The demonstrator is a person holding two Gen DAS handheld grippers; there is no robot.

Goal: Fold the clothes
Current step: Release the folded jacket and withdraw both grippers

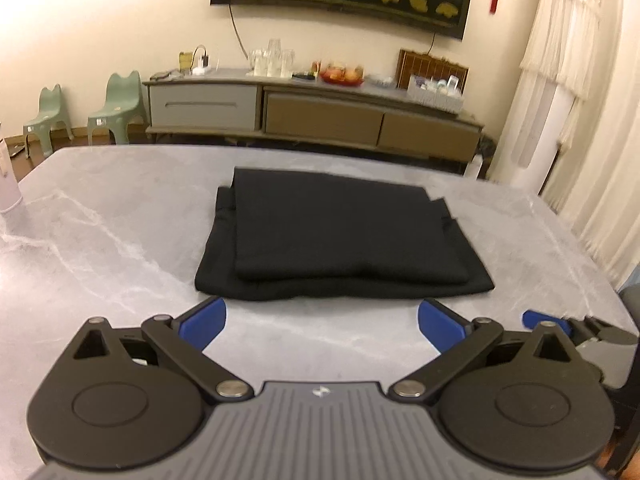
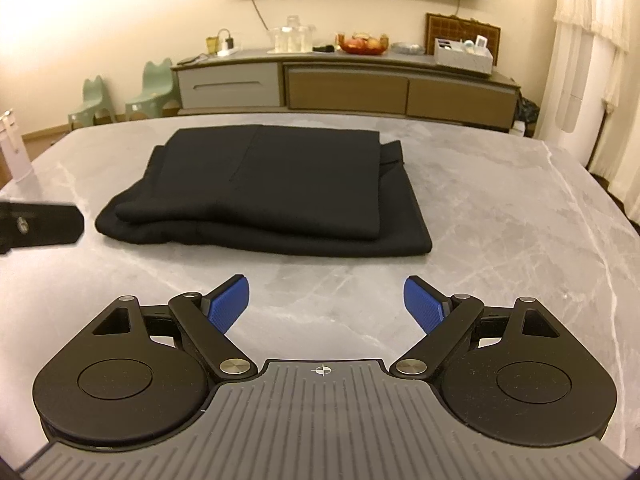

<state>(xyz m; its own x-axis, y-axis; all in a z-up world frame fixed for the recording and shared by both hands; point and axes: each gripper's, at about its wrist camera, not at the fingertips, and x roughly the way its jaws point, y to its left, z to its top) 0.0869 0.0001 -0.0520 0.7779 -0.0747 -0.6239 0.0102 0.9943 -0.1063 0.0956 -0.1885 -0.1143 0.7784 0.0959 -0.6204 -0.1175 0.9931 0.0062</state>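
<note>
A black garment (image 1: 340,236) lies folded into a flat rectangle on the grey marble table (image 1: 104,232), a smaller folded layer on top of a wider one. My left gripper (image 1: 322,322) hovers just in front of its near edge, open, nothing between the blue pads. In the right wrist view the same garment (image 2: 272,192) sits ahead and a little to the left. My right gripper (image 2: 326,300) is open over bare table (image 2: 500,220), short of the cloth. The right gripper's blue fingertip (image 1: 538,318) shows at the left view's right edge.
A white bottle (image 2: 14,148) stands at the table's far left edge. Part of the left gripper (image 2: 40,226) pokes in at the left of the right wrist view. Beyond the table are a low sideboard (image 1: 312,108) with glassware and fruit, two green stools (image 1: 116,108), and curtains on the right.
</note>
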